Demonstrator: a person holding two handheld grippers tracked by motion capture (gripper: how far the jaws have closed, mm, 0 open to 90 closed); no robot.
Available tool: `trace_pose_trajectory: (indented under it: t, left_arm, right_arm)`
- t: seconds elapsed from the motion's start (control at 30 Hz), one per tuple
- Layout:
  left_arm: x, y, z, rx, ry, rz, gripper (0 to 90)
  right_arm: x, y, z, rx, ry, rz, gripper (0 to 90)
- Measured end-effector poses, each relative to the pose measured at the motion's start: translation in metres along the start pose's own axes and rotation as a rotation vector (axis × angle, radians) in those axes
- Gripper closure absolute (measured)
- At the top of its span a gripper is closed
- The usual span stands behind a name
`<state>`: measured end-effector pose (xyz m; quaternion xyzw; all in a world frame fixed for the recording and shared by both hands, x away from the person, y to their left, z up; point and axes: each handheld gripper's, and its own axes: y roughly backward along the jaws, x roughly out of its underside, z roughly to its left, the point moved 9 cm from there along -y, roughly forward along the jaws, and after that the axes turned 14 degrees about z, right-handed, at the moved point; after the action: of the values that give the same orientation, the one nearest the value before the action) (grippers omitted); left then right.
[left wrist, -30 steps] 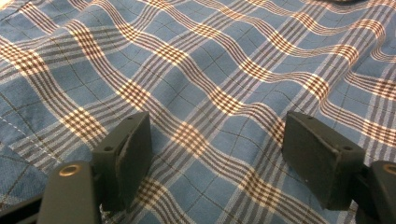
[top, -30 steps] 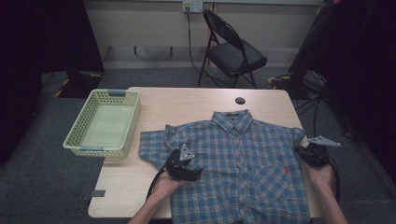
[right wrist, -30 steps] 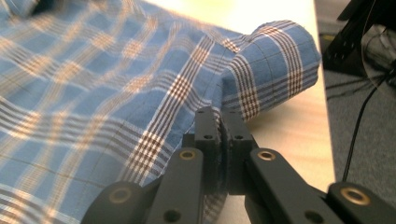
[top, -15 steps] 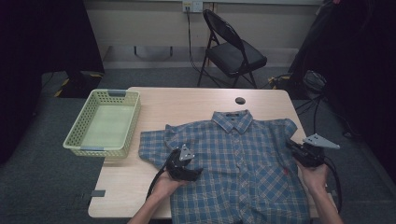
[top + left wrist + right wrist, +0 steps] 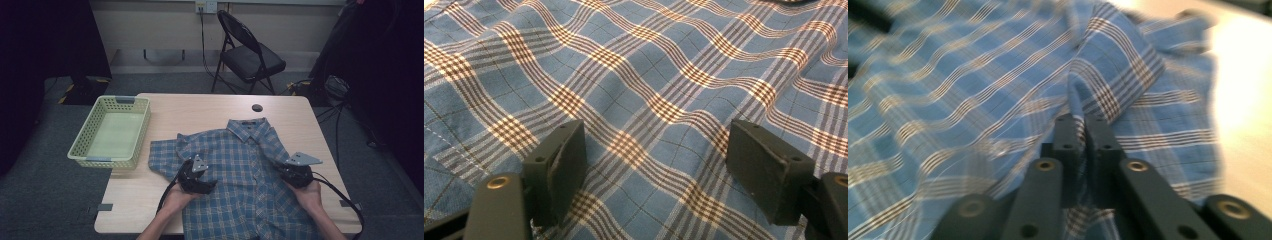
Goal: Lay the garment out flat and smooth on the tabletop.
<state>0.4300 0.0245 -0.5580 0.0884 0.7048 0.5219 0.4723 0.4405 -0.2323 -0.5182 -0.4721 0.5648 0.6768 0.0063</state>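
The plaid shirt (image 5: 245,175) lies flat, collar away, across the wooden bench (image 5: 210,107), likely spread for folding. The right gripper (image 5: 1083,127), pressed together, pinches a soft ridge of its sleeve cloth; the left gripper (image 5: 656,155) rests spread, the thin woven fabric beneath it.

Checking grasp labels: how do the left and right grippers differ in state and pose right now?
The left gripper has its jaws wide apart over flat cloth; the right gripper is shut on a raised fold of the plaid shirt. In the high view the left sits over the shirt's left front, the right at its right sleeve side. Both are hand-held, black and low on the shirt.
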Motion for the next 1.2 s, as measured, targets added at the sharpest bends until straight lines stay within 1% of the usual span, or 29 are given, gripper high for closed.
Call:
trace_pose_trajectory:
  t: [0.03, 0.07, 0.1, 0.17, 0.2, 0.23, 0.3, 0.33, 0.37, 0.4, 0.43, 0.47, 0.53, 0.57, 0.6, 0.63, 0.7, 0.83, 0.87, 0.93, 0.97, 1.03, 1.1, 1.17, 1.2]
  left_arm:
    - [0.0, 0.0, 0.0, 0.0, 0.0, 0.0, 23.7]
    - [0.0, 0.0, 0.0, 0.0, 0.0, 0.0, 23.7]
    - [0.0, 0.0, 0.0, 0.001, 0.0, 0.0, 23.6]
    - [0.0, 0.0, 0.0, 0.001, -0.001, 0.0, 23.5]
    - [0.0, 0.0, 0.0, 0.002, -0.001, 0.0, 23.5]
    - [0.0, 0.0, 0.0, 0.002, -0.001, 0.0, 23.5]
    - [0.0, 0.0, 0.0, 0.001, -0.002, 0.0, 23.5]
    - [0.0, 0.0, 0.0, 0.001, -0.001, 0.0, 23.5]
    - [0.0, 0.0, 0.0, 0.001, -0.002, 0.001, 23.5]
    - [0.0, 0.0, 0.0, 0.001, -0.001, 0.001, 23.5]
    - [0.0, 0.0, 0.0, 0.001, -0.002, 0.0, 23.5]
    - [0.0, 0.0, 0.0, 0.002, -0.002, 0.0, 23.5]
    - [0.0, 0.0, 0.0, 0.002, -0.002, 0.0, 23.5]
    - [0.0, 0.0, 0.0, 0.002, -0.001, 0.0, 23.5]
    - [0.0, 0.0, 0.0, 0.002, -0.002, 0.0, 23.5]
    - [0.0, 0.0, 0.0, 0.002, -0.002, 0.0, 23.5]
    - [0.0, 0.0, 0.0, 0.002, -0.002, 0.0, 23.5]
    - [0.0, 0.0, 0.0, 0.002, -0.002, 0.001, 23.5]
    - [0.0, 0.0, 0.0, 0.002, -0.002, 0.0, 23.5]
    - [0.0, 0.0, 0.0, 0.002, -0.002, 0.0, 23.4]
    - [0.0, 0.0, 0.0, 0.002, -0.002, 0.0, 23.4]
    - [0.0, 0.0, 0.0, 0.002, -0.002, 0.0, 23.5]
    - [0.0, 0.0, 0.0, 0.002, -0.002, 0.001, 23.5]
    - [0.0, 0.0, 0.0, 0.002, -0.002, 0.001, 23.4]
    - [0.0, 0.0, 0.0, 0.002, -0.002, 0.001, 23.4]
  right_arm:
    - [0.001, -0.003, 0.003, -0.029, 0.01, 0.011, 72.7]
    - [0.001, -0.003, 0.003, -0.044, 0.004, 0.022, 68.6]
    - [-0.001, 0.0, 0.001, -0.065, -0.019, 0.015, 63.8]
    - [-0.01, 0.014, -0.003, -0.121, -0.043, -0.038, 62.2]
    - [-0.014, 0.022, -0.01, -0.111, -0.048, -0.068, 61.5]
    - [-0.016, 0.026, -0.015, -0.102, -0.049, -0.081, 59.7]
    - [-0.018, 0.032, -0.029, -0.109, -0.07, -0.103, 57.1]
    - [-0.018, 0.033, -0.038, -0.09, -0.075, -0.108, 55.5]
    - [-0.018, 0.03, -0.045, -0.069, -0.069, -0.112, 53.9]
    - [-0.017, 0.027, -0.049, -0.066, -0.07, -0.108, 52.3]
    - [-0.015, 0.021, -0.054, -0.067, -0.081, -0.093, 49.6]
    - [-0.012, 0.015, -0.059, -0.055, -0.089, -0.078, 45.6]
    - [-0.004, 0.002, -0.064, -0.06, -0.107, -0.06, 44.2]
    - [0.0, -0.005, -0.065, -0.066, -0.107, -0.037, 43.7]
    - [0.004, -0.01, -0.066, -0.055, -0.094, -0.016, 43.0]
    - [0.008, -0.015, -0.069, -0.036, -0.095, 0.004, 41.0]
    - [0.012, -0.021, -0.072, -0.041, -0.108, 0.011, 40.3]
    - [0.017, -0.027, -0.079, -0.01, -0.124, 0.02, 35.7]
    - [0.018, -0.029, -0.08, -0.011, -0.132, 0.023, 34.8]
    - [0.021, -0.032, -0.079, -0.026, -0.13, 0.039, 35.8]
    - [0.021, -0.032, -0.079, -0.016, -0.127, 0.042, 36.8]
    - [0.02, -0.031, -0.078, -0.007, -0.117, 0.03, 43.6]
    - [0.02, -0.03, -0.078, 0.023, -0.105, 0.028, 51.1]
    - [0.02, -0.029, -0.078, 0.031, -0.091, 0.015, 62.2]
    - [0.019, -0.027, -0.077, 0.032, -0.077, 0.006, 63.3]
